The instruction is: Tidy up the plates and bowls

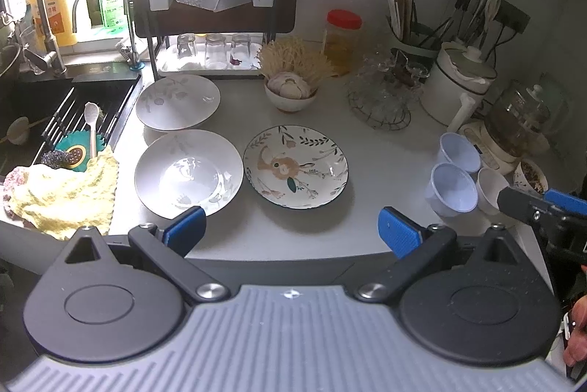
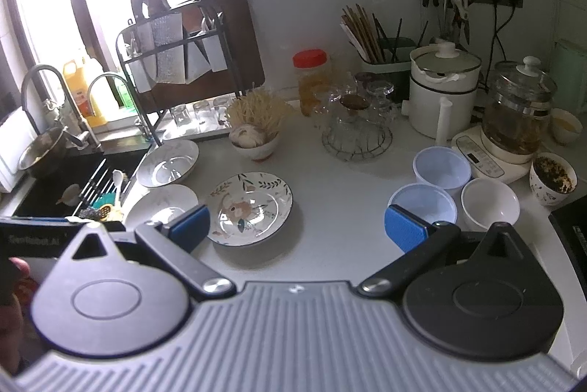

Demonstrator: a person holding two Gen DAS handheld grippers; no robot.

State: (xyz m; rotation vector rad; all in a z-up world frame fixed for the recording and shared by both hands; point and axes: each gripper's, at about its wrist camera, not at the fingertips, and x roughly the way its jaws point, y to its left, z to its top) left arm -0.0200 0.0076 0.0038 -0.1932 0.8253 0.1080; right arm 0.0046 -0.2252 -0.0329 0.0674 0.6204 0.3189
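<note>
Three plates lie on the grey counter: a flower-patterned plate (image 1: pixel 295 166) (image 2: pixel 251 207), a white plate (image 1: pixel 188 172) (image 2: pixel 161 205) left of it, and another white plate (image 1: pixel 178 101) (image 2: pixel 169 162) behind that. To the right stand two pale blue bowls (image 1: pixel 452 188) (image 2: pixel 422 205) (image 1: pixel 459 152) (image 2: pixel 441 167) and a white bowl (image 1: pixel 491 189) (image 2: pixel 490 202). My left gripper (image 1: pixel 293 233) is open, hovering near the front edge before the plates. My right gripper (image 2: pixel 297 227) is open too, with nothing in it, between the patterned plate and the bowls.
A sink (image 1: pixel 66 106) with a spoon, scrubbers and a yellow cloth (image 1: pixel 66 197) lies left. A dish rack (image 1: pixel 216 7) with glasses stands behind. A garlic bowl (image 1: pixel 290 91), a red-lidded jar (image 1: pixel 342 40), a wire basket of glassware (image 1: pixel 381 98), a white pot (image 1: pixel 458 84) and a kettle (image 2: pixel 517 113) crowd the back right.
</note>
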